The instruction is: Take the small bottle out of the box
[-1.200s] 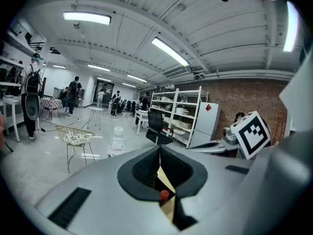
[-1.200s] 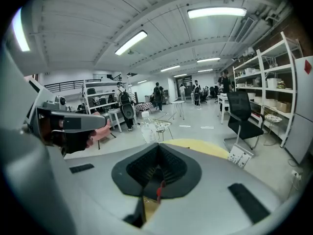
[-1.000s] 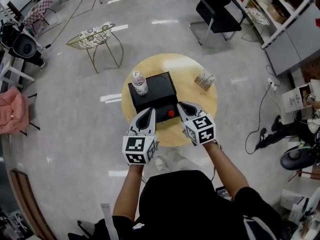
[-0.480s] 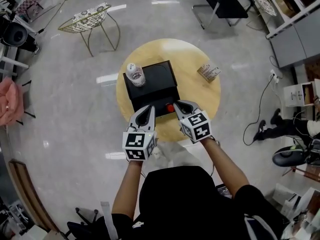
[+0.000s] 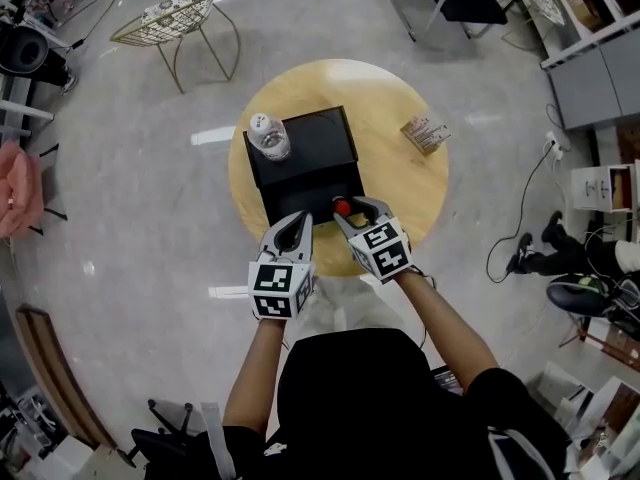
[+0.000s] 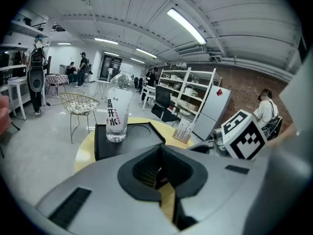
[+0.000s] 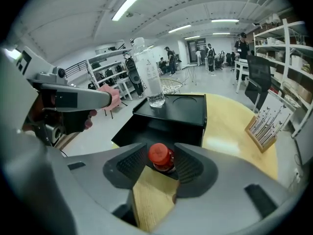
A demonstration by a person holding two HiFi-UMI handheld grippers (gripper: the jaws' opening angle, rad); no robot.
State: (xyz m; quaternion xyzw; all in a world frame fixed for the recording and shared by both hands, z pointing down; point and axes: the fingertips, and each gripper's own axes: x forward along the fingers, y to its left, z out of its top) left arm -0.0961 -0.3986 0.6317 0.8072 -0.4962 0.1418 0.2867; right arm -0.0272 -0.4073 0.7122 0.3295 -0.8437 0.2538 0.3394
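A black box [image 5: 305,163] stands on a round wooden table [image 5: 400,178]. A small bottle with a red cap [image 5: 342,206] stands upright in the box's open front. My right gripper [image 5: 350,209] is at that opening. Its jaws are opening, and the red cap [image 7: 160,155] sits between the pads, which do not press on it. The bottle's body is hidden behind the jaws. My left gripper [image 5: 296,224] hovers just left of it by the box's front edge, shut and empty. A clear water bottle [image 5: 270,136] stands on the box's lid at the far left corner.
A small wooden card stand [image 5: 425,133] sits on the table's right side. A round recess marks the box lid [image 7: 188,102] beside the water bottle [image 7: 146,72]. A wire chair [image 5: 175,18] and a black office chair stand on the floor beyond the table.
My right gripper has moved forward and left to the red cap, and its jaws have spread around it. The left gripper has barely moved.
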